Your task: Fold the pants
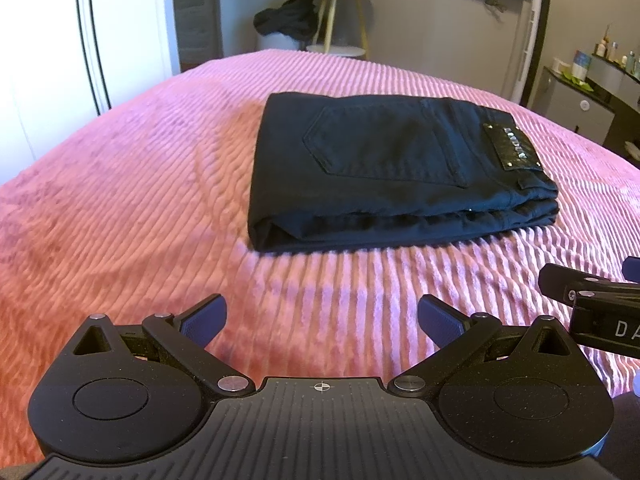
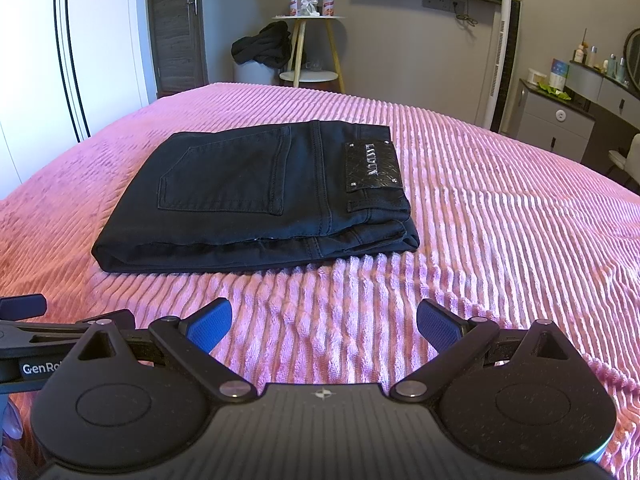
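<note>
Black pants lie folded into a compact rectangle on the pink ribbed bedspread, back pocket and leather waist patch facing up. They also show in the right wrist view. My left gripper is open and empty, hovering over the bedspread short of the pants' near edge. My right gripper is open and empty too, side by side with the left and also short of the pants. Part of the right gripper shows at the right edge of the left wrist view.
Beyond the bed's far edge stand a small round side table, a white stool with dark clothes heaped on it, a door and a dresser with bottles at the right. A white wardrobe is at the left.
</note>
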Action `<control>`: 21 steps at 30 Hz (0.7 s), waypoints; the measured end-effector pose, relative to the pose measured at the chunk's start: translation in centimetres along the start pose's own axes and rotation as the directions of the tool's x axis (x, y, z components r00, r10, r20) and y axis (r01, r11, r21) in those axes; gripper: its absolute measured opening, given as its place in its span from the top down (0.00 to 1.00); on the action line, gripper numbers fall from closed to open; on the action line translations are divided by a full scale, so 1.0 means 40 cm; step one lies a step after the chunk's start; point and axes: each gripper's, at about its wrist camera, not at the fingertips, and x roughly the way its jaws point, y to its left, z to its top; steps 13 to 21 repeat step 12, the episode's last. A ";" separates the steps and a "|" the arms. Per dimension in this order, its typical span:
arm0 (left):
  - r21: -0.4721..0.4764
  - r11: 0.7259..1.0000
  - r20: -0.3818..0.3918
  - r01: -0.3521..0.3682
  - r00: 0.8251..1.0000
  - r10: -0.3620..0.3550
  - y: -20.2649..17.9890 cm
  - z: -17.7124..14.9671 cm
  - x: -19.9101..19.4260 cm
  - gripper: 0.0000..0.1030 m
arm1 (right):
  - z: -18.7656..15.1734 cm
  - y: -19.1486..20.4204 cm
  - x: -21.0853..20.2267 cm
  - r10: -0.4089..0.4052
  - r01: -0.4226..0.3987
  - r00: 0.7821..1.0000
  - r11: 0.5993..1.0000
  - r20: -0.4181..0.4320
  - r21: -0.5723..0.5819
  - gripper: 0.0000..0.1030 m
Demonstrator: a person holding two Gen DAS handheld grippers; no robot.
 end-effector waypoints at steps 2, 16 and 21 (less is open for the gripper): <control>0.004 1.000 0.004 0.004 1.000 -0.004 -0.001 0.000 0.000 0.00 | 0.000 0.000 0.000 0.000 0.000 1.000 1.000 0.001 0.000 0.04; 0.023 1.000 0.013 -0.001 1.000 0.001 -0.007 -0.001 -0.005 0.00 | 0.001 0.002 -0.001 -0.001 0.001 1.000 1.000 0.001 0.007 0.04; 0.023 1.000 0.013 -0.001 1.000 0.001 -0.007 -0.001 -0.005 0.00 | 0.001 0.002 -0.001 -0.001 0.001 1.000 1.000 0.001 0.007 0.04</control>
